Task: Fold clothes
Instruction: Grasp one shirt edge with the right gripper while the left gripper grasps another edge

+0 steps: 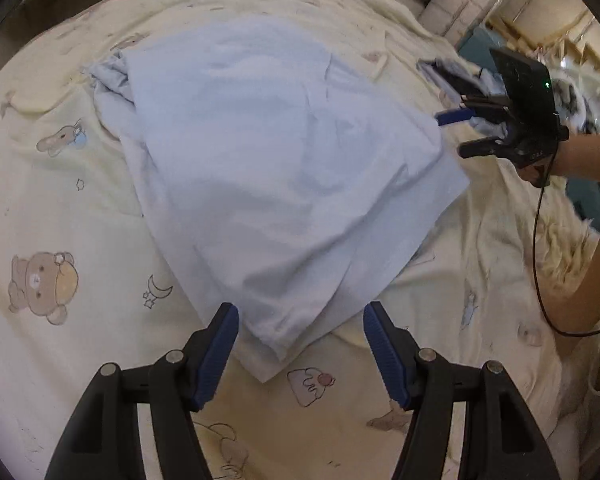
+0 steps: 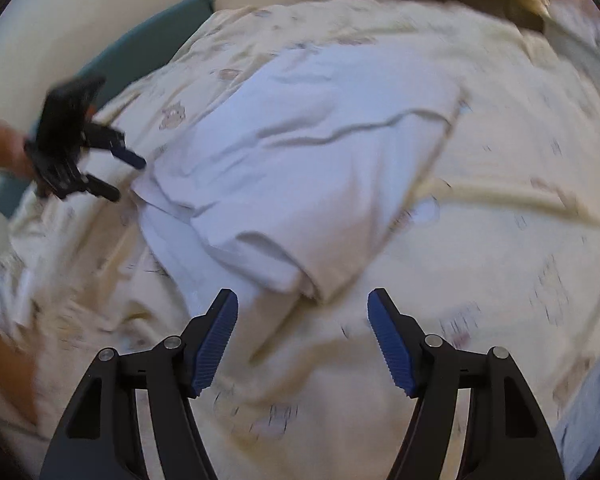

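Observation:
A pale blue garment (image 1: 284, 168) lies folded on a cream bedsheet (image 1: 60, 216) printed with cartoon bears. My left gripper (image 1: 300, 322) is open just above the sheet, and the garment's near corner lies between its blue pads without being pinched. My right gripper (image 1: 458, 133) hovers at the garment's far right edge in the left wrist view. The right wrist view is blurred. There the right gripper (image 2: 302, 308) is open just short of a folded corner of the garment (image 2: 300, 152). The left gripper (image 2: 126, 176) stands open at the cloth's left edge.
The person's arm (image 1: 588, 160) holds the right gripper, and a black cable (image 1: 536, 240) trails from it over the sheet. A teal cushion (image 2: 140, 52) lies along the bed's edge. A wooden rack (image 1: 540, 20) and clutter stand beyond the bed.

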`<state>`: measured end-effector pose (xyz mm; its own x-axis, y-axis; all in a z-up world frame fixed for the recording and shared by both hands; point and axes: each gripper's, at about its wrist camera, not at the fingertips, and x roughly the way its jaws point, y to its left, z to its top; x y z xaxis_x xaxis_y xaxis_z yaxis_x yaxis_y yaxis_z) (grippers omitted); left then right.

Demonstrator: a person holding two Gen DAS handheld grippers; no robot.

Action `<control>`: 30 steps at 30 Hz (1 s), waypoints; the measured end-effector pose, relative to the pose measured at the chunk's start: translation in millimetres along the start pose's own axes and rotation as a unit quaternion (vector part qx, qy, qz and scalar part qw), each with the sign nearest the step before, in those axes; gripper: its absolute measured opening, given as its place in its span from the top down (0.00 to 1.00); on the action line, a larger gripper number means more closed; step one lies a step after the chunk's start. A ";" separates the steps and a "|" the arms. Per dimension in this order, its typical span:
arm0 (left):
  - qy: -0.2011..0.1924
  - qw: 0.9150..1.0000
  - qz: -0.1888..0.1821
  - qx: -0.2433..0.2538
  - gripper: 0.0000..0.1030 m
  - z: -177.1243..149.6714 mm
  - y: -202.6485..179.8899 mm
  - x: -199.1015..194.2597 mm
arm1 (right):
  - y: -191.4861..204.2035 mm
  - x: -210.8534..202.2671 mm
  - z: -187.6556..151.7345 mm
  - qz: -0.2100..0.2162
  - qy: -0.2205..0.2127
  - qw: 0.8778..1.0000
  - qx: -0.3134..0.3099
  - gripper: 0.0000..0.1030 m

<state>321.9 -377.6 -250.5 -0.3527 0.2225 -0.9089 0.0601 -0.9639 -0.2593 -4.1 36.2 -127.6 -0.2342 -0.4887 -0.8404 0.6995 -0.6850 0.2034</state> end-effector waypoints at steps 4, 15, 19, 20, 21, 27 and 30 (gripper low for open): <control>0.009 1.000 0.027 0.001 0.36 4.0 -12.8 -20.9 | 11.8 10.6 10.5 -0.018 0.004 0.999 -0.035 0.93; 0.007 0.999 0.039 0.032 0.36 -11.7 -45.9 -19.0 | 37.2 -26.7 -18.5 0.001 0.059 0.995 -0.081 0.98; -0.026 0.998 0.044 0.032 0.36 -14.2 -51.8 -24.0 | 23.5 -45.2 -12.9 -0.001 0.001 1.000 -0.020 0.92; -0.037 0.998 0.046 0.023 0.36 -13.9 -50.7 -21.4 | 19.7 -44.9 -8.0 -0.009 -0.004 1.000 -0.011 0.85; -0.047 0.998 0.048 0.014 0.36 -13.6 -49.6 -17.9 | 16.9 -43.1 -3.7 -0.014 -0.007 1.000 -0.006 0.66; -0.064 0.997 0.036 -0.012 0.36 -17.5 -40.7 1.0 | 23.4 -6.0 2.7 -0.068 0.013 0.994 -0.081 0.42; -0.062 0.997 0.027 -0.035 0.36 -20.7 -34.1 6.2 | 19.2 -2.4 4.8 -0.072 -0.001 0.993 -0.097 0.64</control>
<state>337.0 -340.4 -254.0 -0.4602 0.1465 -0.8756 0.1448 -0.9607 -0.2368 6.6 21.6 -119.2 -0.3428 -0.3936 -0.8530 0.7756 -0.6309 -0.0206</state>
